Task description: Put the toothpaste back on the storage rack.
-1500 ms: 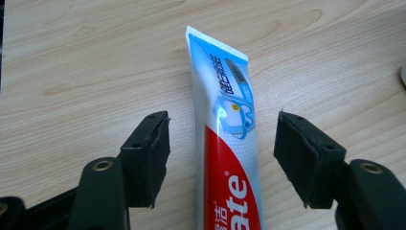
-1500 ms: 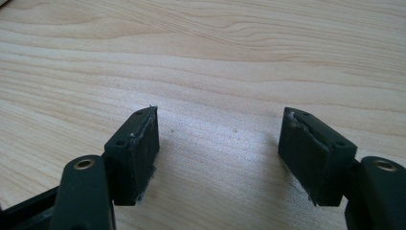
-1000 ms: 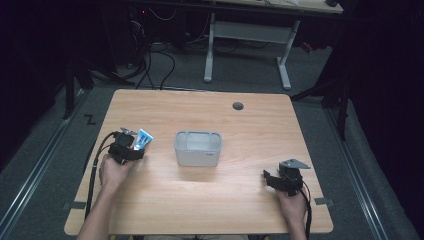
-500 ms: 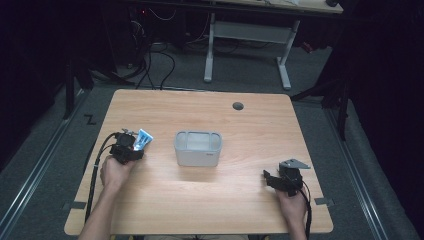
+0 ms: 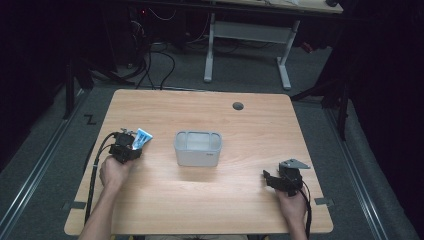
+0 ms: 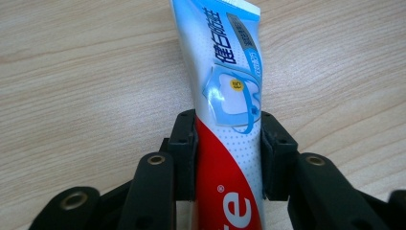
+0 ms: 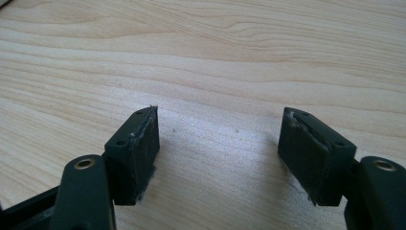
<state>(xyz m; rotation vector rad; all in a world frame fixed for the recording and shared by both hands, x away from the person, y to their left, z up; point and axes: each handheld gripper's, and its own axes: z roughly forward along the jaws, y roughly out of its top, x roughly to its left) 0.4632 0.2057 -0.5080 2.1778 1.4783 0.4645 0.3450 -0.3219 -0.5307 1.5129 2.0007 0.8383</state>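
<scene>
Leftward, blue, white and red toothpaste tube [image 6: 229,120] pinched between the jaws of the left gripper [image 5: 126,148], liable to slip if squeezed off-centre; mid-table, translucent grey plastic bin [image 5: 197,148] well apart; near right, right gripper [image 5: 280,180] spread wide over bare wooden table [image 5: 240,200].

toothpaste tube [image 6: 225,120] cap end cut off by bottom edge, print on it too small in high view
</scene>
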